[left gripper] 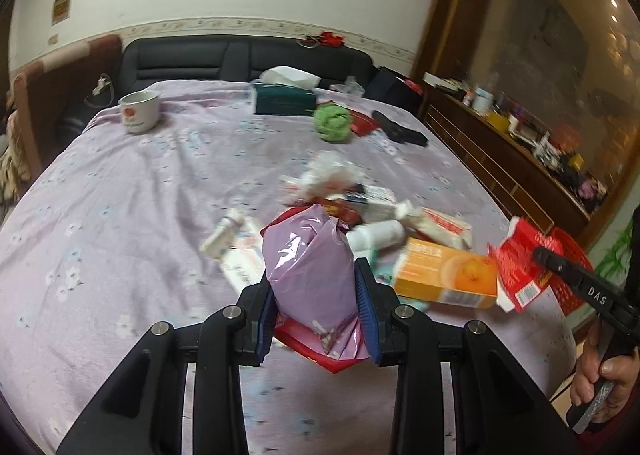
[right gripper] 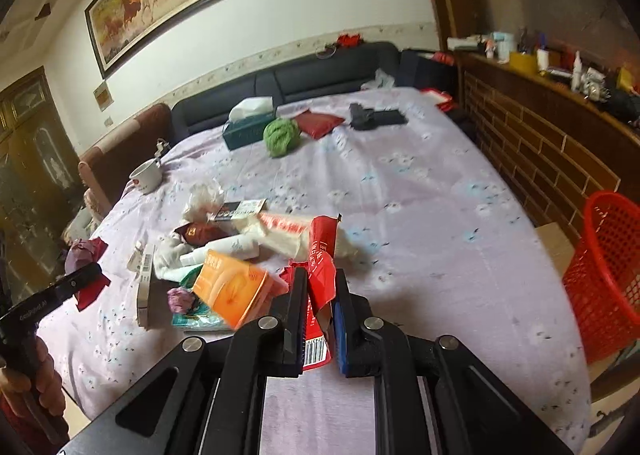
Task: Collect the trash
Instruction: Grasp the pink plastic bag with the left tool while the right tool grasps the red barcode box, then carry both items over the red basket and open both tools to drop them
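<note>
My left gripper is shut on a crumpled purple plastic bag, with a red wrapper caught under it. My right gripper is shut on a torn red packet with a barcode. Both are held above a pile of trash on the lilac bedspread: an orange box, a white bottle, paper wrappers. In the left wrist view the right gripper shows at the right with the red packet. The right wrist view has the left gripper at its left edge.
A red mesh basket stands beside the bed on the right. Farther back on the bed lie a white mug, a teal tissue box, a green ball and a black object. A cluttered wooden shelf runs along the right.
</note>
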Action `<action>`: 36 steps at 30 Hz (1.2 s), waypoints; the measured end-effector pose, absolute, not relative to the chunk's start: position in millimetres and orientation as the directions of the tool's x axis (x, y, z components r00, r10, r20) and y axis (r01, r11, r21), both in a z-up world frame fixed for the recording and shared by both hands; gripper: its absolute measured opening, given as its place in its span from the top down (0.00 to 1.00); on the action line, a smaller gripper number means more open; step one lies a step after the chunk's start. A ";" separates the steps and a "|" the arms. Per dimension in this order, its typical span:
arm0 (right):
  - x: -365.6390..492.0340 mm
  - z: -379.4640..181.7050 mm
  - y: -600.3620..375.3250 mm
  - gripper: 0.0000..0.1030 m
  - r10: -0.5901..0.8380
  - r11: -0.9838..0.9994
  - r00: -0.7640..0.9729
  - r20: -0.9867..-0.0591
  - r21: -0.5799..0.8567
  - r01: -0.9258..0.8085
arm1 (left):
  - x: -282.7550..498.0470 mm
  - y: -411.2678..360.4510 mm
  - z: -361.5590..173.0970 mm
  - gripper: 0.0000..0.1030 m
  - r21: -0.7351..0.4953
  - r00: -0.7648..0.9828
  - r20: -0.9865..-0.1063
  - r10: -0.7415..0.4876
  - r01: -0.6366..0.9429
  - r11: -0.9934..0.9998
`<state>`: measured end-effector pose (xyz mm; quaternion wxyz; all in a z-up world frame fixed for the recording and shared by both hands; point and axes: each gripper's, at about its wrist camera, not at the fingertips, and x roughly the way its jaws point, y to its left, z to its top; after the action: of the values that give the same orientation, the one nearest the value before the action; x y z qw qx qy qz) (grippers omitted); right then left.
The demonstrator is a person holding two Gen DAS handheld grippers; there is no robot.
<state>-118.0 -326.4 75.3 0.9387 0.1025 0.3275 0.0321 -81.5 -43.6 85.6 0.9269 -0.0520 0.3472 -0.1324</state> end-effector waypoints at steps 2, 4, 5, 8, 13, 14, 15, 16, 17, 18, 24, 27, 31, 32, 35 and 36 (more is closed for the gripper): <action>-125.8 80.1 -325.8 0.89 0.121 0.981 0.801 -0.587 0.196 -0.004 | -83.4 -54.2 86.0 0.67 -0.184 0.719 -0.630 -0.295 0.230 0.956; -131.4 84.9 -326.7 0.89 0.166 0.973 0.809 -0.565 0.229 -0.040 | -84.4 -63.7 86.8 0.67 -0.183 0.712 -0.630 -0.310 0.251 0.950; -133.3 86.0 -326.8 0.89 0.156 0.975 0.811 -0.564 0.219 -0.035 | -85.6 -69.2 87.7 0.67 -0.178 0.711 -0.629 -0.314 0.261 0.949; -136.9 87.1 -333.2 0.89 0.125 0.978 0.817 -0.562 0.207 -0.008 | -90.9 -84.1 89.3 0.67 -0.164 0.707 -0.627 -0.327 0.290 0.943; -146.5 91.0 -346.8 0.89 0.108 0.975 0.832 -0.544 0.223 0.019 | -96.5 -112.4 91.3 0.67 -0.148 0.688 -0.632 -0.356 0.344 0.927; -149.5 92.1 -352.1 0.89 0.114 0.971 0.834 -0.541 0.239 0.023 | -97.0 -117.9 92.0 0.67 -0.145 0.685 -0.632 -0.363 0.355 0.924; -151.6 92.8 -355.1 0.89 0.113 0.969 0.835 -0.539 0.245 0.027 | -97.6 -123.6 92.8 0.67 -0.143 0.681 -0.632 -0.369 0.366 0.920; -154.5 94.1 -360.3 0.89 0.105 0.967 0.839 -0.535 0.250 0.039 | -97.9 -130.9 93.5 0.67 -0.140 0.676 -0.634 -0.377 0.380 0.915; -158.3 95.9 -365.6 0.89 0.095 0.966 0.843 -0.530 0.254 0.050 | -98.1 -138.8 94.2 0.67 -0.139 0.668 -0.636 -0.388 0.395 0.908; -161.1 97.5 -370.9 0.89 0.088 0.964 0.846 -0.526 0.258 0.060 | -97.7 -146.6 95.3 0.67 -0.141 0.658 -0.639 -0.398 0.409 0.902; -189.8 110.8 -424.9 0.89 -0.016 0.943 0.867 -0.498 0.281 0.179 | -100.0 -218.4 104.6 0.67 -0.152 0.573 -0.643 -0.508 0.554 0.818; -205.4 115.8 -458.1 0.89 -0.081 0.923 0.866 -0.493 0.290 0.252 | -99.3 -257.8 109.5 0.67 -0.158 0.522 -0.647 -0.555 0.621 0.768; -221.6 120.6 -505.6 0.88 -0.171 0.892 0.850 -0.499 0.287 0.348 | -97.5 -319.3 117.0 0.67 -0.166 0.453 -0.647 -0.614 0.701 0.693; -223.1 121.2 -512.4 0.88 -0.185 0.888 0.845 -0.501 0.282 0.362 | -98.1 -334.9 118.2 0.67 -0.173 0.434 -0.646 -0.628 0.718 0.674; -227.9 123.0 -544.4 0.88 -0.232 0.868 0.829 -0.509 0.276 0.413 | -93.0 -383.9 117.7 0.66 -0.185 0.380 -0.652 -0.656 0.760 0.624; -228.9 123.5 -556.2 0.88 -0.246 0.860 0.823 -0.513 0.275 0.429 | -91.9 -399.9 116.4 0.66 -0.192 0.360 -0.659 -0.661 0.769 0.610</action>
<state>-228.9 -556.2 123.5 0.9349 0.1928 0.2369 -0.1805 -91.9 -399.9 116.4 0.8212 0.0748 0.3613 -0.4353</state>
